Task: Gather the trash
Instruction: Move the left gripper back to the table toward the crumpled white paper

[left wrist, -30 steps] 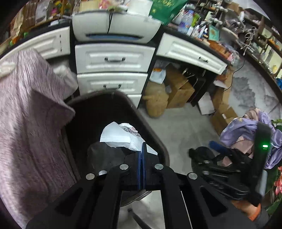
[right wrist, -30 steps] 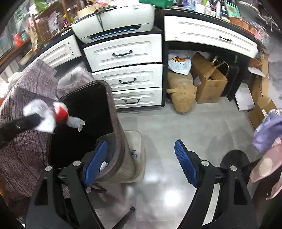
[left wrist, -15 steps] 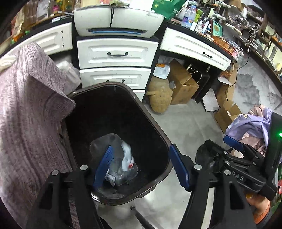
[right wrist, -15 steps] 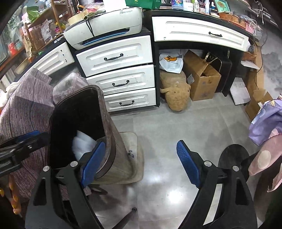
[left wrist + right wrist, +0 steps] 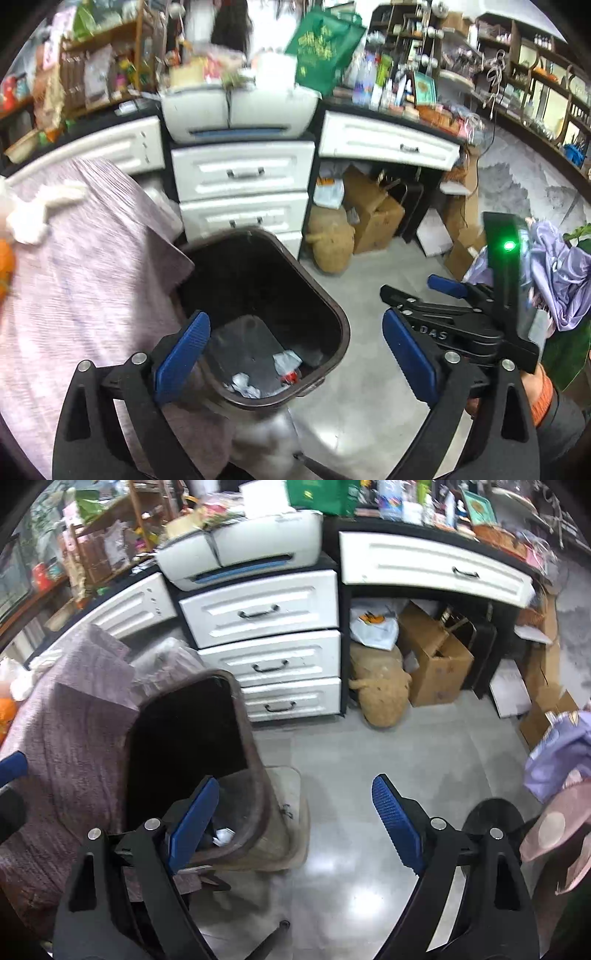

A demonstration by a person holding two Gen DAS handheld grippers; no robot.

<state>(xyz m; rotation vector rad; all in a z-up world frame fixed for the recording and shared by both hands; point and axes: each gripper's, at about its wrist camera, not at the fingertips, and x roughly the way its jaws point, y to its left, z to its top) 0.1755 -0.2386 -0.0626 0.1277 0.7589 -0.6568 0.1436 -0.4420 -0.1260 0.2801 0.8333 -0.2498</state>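
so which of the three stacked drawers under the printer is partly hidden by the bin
The bottom drawer: the dark trash bin's far rim covers its lower edge in the left wrist view. The top drawer and middle drawer show in full above it.

Indoor light falls evenly from above, pooling in a white glare patch on the glossy grey floor (image 5: 347,871) in the right wrist view. Both fisheye pictures bend straight lines and darken to black at their round borders. Motion blur smears the cluttered shelves (image 5: 110,70) in the left wrist view. The inside of the bin (image 5: 258,280) sits in deep shadow.
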